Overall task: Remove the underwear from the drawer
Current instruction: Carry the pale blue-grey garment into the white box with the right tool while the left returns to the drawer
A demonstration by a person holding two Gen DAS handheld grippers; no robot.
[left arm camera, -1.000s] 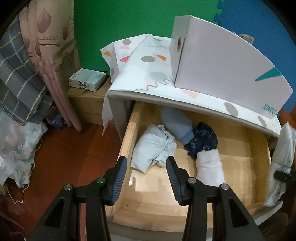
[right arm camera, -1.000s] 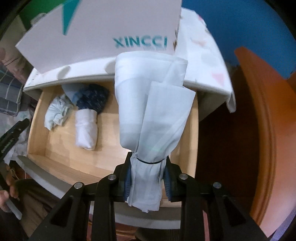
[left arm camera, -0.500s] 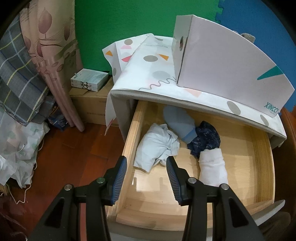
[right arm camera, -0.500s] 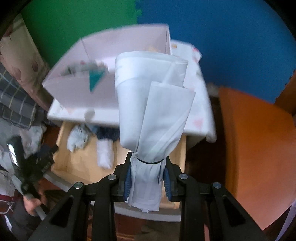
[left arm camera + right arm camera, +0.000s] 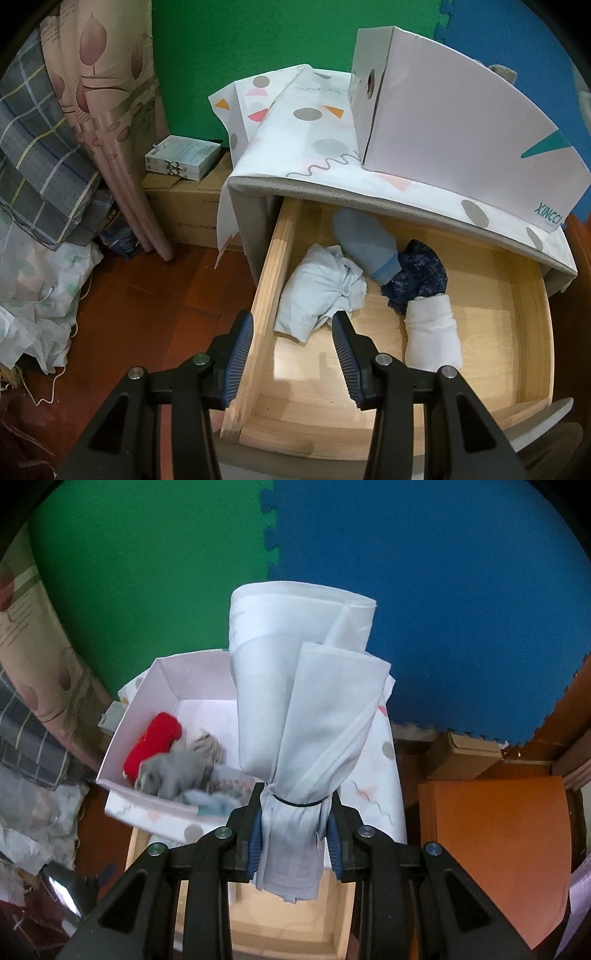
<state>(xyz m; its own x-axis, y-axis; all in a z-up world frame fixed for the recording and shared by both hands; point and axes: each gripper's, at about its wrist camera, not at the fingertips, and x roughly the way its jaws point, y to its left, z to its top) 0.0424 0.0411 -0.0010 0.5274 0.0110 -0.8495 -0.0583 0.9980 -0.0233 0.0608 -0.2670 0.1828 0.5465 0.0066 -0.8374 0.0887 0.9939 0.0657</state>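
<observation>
- Right claw (image 5: 294, 834): clenched on a pale white folded underwear bundle (image 5: 303, 686). Blue pads pinch its gathered end just below a thin black band; the rest stands up forward of the claw.
- The bundle is out of the drawer (image 5: 291, 923), held in the air above and in front of the white box (image 5: 155, 701) that sits on the cabinet top.
- Right view is motion-blurred around the box. Inside the box: a red rolled item (image 5: 153, 744), a grey item (image 5: 173, 771), something striped behind them. Finer detail can't be read.
- Left claw (image 5: 293, 363): released, jaws apart, nothing between the pads. It hangs over the front left corner of the open wooden drawer (image 5: 532, 332), with the left finger over the drawer's left side wall.
- Still in the drawer: a crumpled light blue garment (image 5: 317, 291) at left, a grey-blue rolled piece (image 5: 365, 243) behind it, a dark navy patterned piece (image 5: 421, 273) touching that one, and a white roll (image 5: 432, 332) in front of the navy piece. Right half of the drawer floor is bare wood.
- Cabinet top is covered by a patterned cloth (image 5: 314, 147) with grey dots and coloured triangles; the box stands on it at right.
- Left of the cabinet: small flat boxes (image 5: 181, 157) stacked on a cardboard carton (image 5: 184, 206), curtain (image 5: 103, 110), plaid fabric (image 5: 40, 158), red-brown wooden floor (image 5: 147, 314).
</observation>
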